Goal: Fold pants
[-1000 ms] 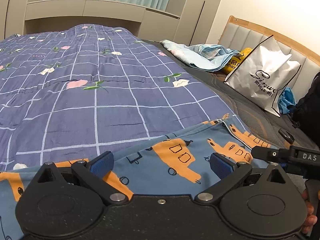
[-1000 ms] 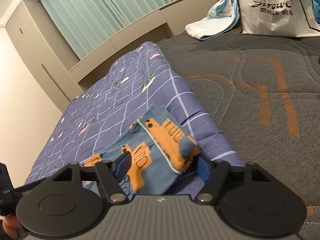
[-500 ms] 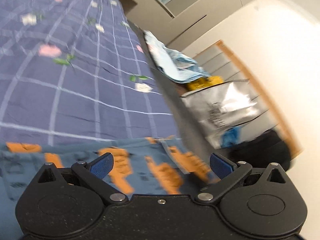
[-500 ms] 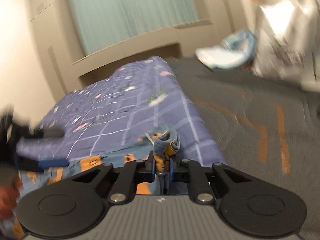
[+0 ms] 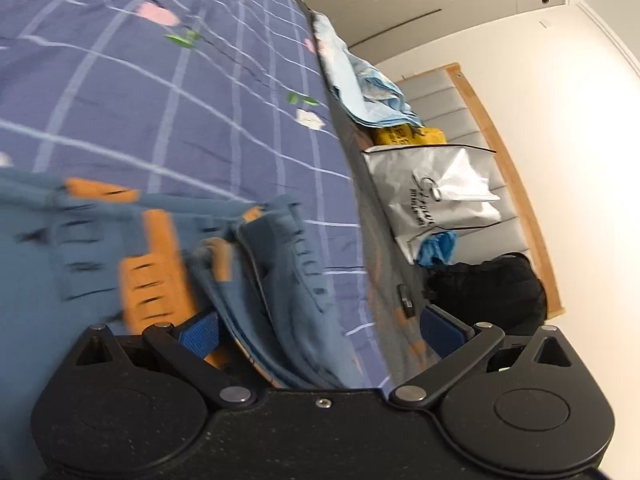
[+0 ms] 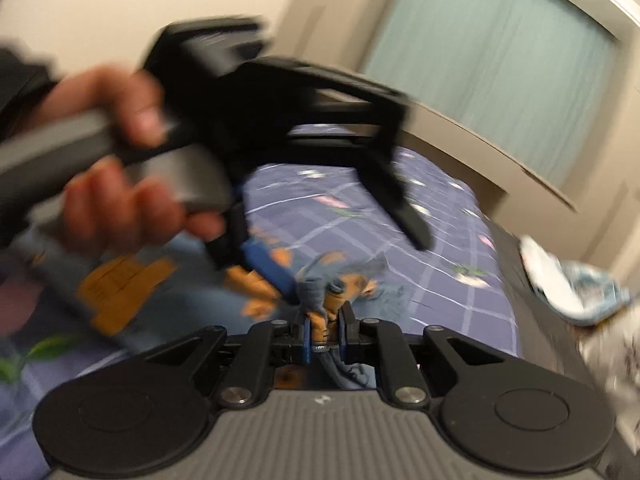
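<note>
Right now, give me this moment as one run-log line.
step: fold pants | right gripper: shut on pants edge, just closed | left gripper: open, fabric between fingers, ungripped | surface: checked quilt

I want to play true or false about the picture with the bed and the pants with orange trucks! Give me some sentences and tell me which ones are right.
1. The right gripper is pinching the pants. True.
2. The left gripper is squeezed shut. False: its jaws stand wide apart, with pants cloth bunched between them.
3. The bedspread is plain red. False: it is purple-blue with light grid lines and small flowers.
4. A white shopping bag stands near the headboard. True.
5. A hand holds the left gripper's handle. True.
</note>
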`<action>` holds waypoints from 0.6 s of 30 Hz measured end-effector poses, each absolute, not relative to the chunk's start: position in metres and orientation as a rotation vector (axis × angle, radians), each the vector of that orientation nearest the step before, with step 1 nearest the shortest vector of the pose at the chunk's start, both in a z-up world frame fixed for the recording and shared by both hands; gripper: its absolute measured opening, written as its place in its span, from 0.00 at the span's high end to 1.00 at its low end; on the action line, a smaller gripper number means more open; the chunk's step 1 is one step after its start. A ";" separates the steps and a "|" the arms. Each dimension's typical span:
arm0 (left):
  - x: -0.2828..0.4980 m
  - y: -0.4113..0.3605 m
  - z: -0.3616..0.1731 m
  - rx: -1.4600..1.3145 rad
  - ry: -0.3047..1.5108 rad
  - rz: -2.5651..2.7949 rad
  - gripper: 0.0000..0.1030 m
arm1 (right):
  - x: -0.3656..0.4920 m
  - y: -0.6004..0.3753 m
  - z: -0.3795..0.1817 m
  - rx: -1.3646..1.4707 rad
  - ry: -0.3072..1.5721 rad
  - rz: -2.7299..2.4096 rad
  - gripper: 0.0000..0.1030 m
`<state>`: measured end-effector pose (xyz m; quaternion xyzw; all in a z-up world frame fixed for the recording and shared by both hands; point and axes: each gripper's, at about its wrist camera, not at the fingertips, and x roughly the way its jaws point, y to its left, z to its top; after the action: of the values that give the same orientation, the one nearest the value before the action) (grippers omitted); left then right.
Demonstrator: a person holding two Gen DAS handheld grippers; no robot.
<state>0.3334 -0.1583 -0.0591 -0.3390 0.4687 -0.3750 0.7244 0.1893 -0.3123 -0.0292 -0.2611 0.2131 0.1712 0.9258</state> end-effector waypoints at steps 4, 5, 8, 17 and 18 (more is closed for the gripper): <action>0.326 -0.139 -0.067 -0.758 1.000 -0.785 0.20 | 0.183 -0.293 -0.041 -0.572 0.450 0.396 0.86; 0.325 -0.138 -0.068 -0.749 0.994 -0.768 0.24 | 0.185 -0.291 -0.043 -0.565 0.456 0.395 0.86; 0.322 -0.135 -0.070 -0.727 0.974 -0.730 0.41 | 0.189 -0.292 -0.048 -0.534 0.475 0.382 0.85; 0.315 -0.125 -0.085 -0.733 0.946 -0.638 0.77 | 0.192 -0.299 -0.054 -0.485 0.483 0.352 0.82; 0.316 -0.126 -0.084 -0.733 0.947 -0.637 0.77 | 0.193 -0.300 -0.054 -0.483 0.485 0.352 0.81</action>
<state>0.3155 -0.1257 -0.0844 -0.3392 0.4380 -0.2944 0.7787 0.1931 -0.2996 -0.0540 -0.2354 0.2365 0.1716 0.9269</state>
